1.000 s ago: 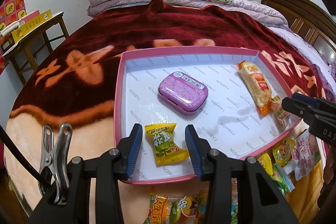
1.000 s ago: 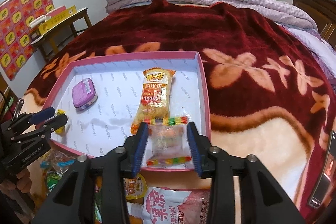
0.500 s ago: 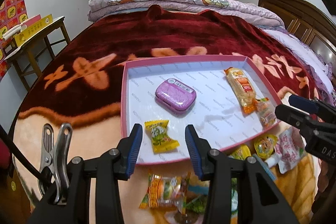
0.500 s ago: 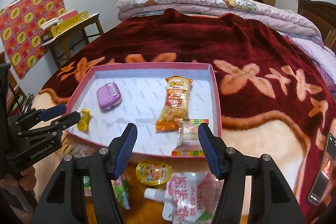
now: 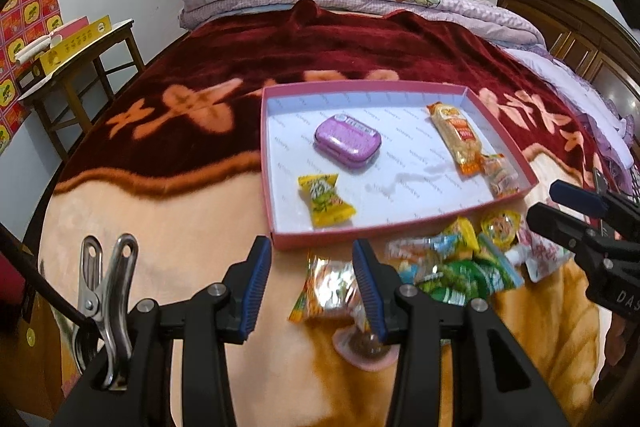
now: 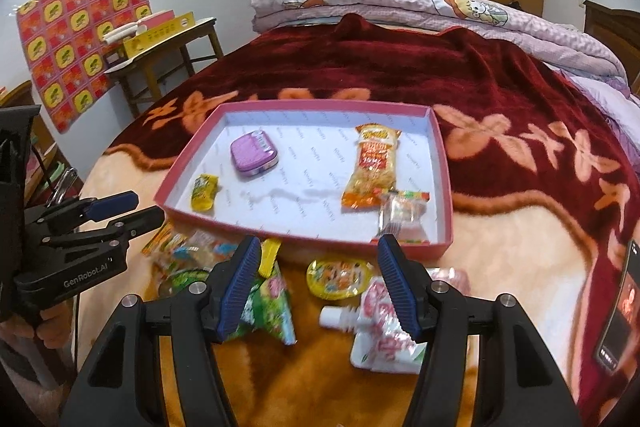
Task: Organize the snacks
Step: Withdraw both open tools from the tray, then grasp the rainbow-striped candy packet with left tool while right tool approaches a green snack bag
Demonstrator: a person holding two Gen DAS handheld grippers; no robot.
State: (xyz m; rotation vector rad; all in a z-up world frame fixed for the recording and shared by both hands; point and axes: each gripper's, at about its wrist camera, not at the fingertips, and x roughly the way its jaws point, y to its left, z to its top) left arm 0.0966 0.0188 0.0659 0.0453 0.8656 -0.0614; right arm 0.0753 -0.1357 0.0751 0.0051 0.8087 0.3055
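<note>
Blue-padded, our left gripper [image 5: 312,283] hangs spread and empty over the loose snack pile [image 5: 448,263]. Our right gripper [image 6: 316,287], its jaws having just been opening, holds nothing above a spouted pouch [image 6: 384,327]. Beyond sits the pink tray [image 6: 304,235] with a purple tin [image 6: 253,157].

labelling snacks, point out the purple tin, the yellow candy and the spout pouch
purple tin [image 5: 347,143], left wrist view, middle of the lid
yellow candy [image 5: 326,200], left wrist view, centre of the wrapper
spout pouch [image 6: 386,331], right wrist view, middle of the body
</note>
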